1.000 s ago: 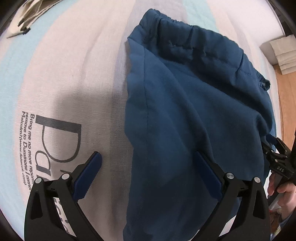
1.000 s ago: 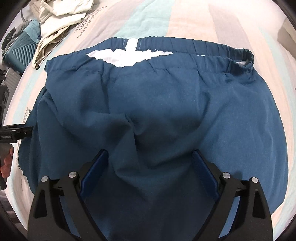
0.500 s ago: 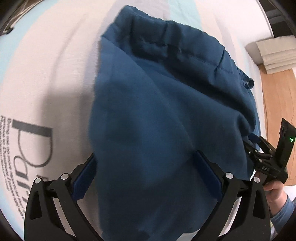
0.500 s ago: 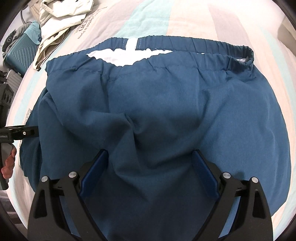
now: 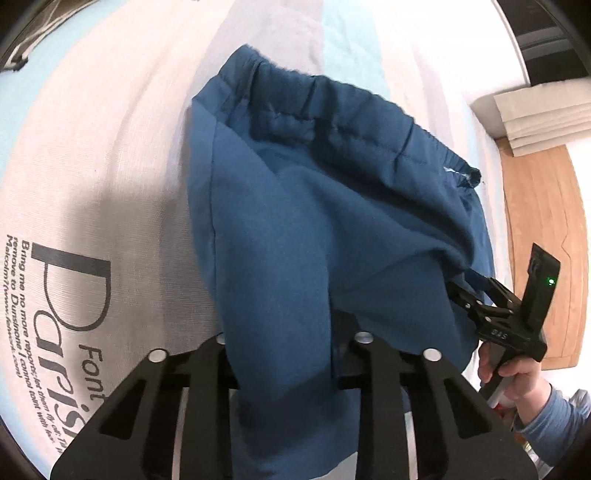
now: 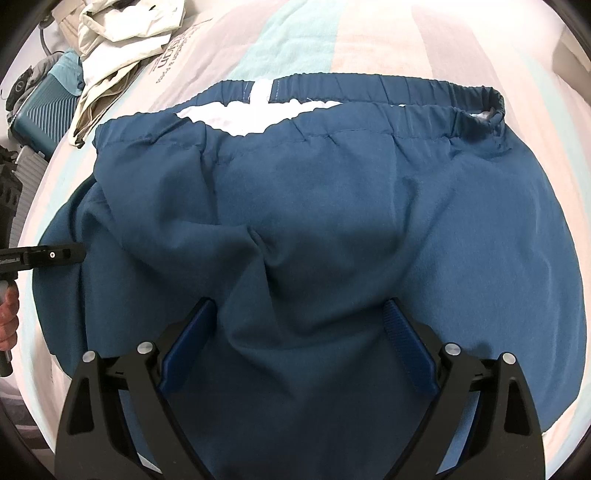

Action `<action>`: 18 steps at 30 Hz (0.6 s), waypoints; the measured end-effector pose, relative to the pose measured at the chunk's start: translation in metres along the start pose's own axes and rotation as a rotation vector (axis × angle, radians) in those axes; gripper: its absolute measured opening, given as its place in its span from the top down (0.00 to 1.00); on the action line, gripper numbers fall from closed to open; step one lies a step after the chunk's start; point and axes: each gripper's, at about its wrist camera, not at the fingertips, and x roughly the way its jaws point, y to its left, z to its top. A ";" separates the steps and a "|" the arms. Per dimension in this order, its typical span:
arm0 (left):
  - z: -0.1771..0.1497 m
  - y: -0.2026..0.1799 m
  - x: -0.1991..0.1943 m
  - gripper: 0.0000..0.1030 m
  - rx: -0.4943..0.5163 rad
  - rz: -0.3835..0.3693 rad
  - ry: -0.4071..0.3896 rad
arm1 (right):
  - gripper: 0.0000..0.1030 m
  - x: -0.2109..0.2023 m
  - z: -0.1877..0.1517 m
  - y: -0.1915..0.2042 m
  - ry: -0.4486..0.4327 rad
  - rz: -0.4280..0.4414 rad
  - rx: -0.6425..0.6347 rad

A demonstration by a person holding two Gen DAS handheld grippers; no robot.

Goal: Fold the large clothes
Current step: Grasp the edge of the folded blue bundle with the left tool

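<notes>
bare sheet left, beige clothes far-left

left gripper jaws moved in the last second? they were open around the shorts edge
Yes. The left gripper has shut on the blue shorts, lifting the side edge; the fold sits nearer the printed lettering on the sheet than before.

I count one pair of blue shorts on one striped bed. I have two tools: the left tool and the right tool. Off to the side I see one heap of cream clothes, one teal suitcase, and one stack of folded cream cloths, four layers showing.
</notes>
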 end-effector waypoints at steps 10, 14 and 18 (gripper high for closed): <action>-0.006 -0.029 -0.041 0.86 0.026 0.010 -0.045 | 0.17 -0.006 -0.002 -0.006 -0.005 0.004 0.010; -0.010 -0.055 -0.057 0.86 0.066 0.035 -0.058 | 0.17 -0.020 -0.001 -0.009 -0.021 0.000 0.033; -0.013 -0.082 -0.072 0.87 0.094 0.066 -0.067 | 0.17 -0.041 -0.003 -0.021 -0.058 0.002 0.056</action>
